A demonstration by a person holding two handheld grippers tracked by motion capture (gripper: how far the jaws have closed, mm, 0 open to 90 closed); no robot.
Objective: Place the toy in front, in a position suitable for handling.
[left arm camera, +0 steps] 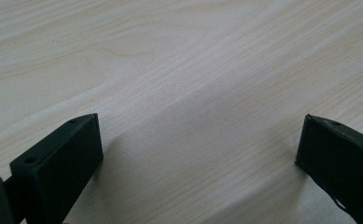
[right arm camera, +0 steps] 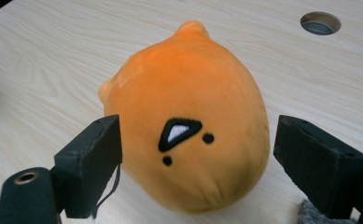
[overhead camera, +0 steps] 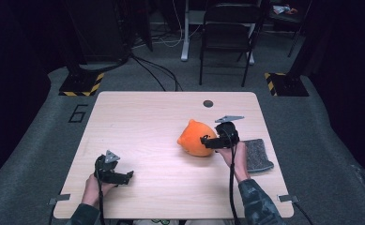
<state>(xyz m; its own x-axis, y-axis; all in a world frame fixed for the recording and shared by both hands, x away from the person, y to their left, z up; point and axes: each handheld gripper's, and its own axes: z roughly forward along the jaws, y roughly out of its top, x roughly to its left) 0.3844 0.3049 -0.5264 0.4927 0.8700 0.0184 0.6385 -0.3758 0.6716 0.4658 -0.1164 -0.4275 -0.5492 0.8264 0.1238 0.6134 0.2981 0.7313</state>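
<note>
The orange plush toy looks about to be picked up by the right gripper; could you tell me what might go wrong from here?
1. The right gripper is open and straddles the orange plush toy near its rounded lower end, so the soft body may squeeze out as the gripper closes.
2. The grey pad lies just beside the person's right hand and could get nudged.
3. The left gripper is open over bare table, too far off to steady the toy.

My left gripper (left arm camera: 198, 154) hangs close over the pale wood-grain table (left arm camera: 179, 60), its two black jaws standing wide apart, one at either side of a bare strip of tabletop, with nothing held between them.
</note>
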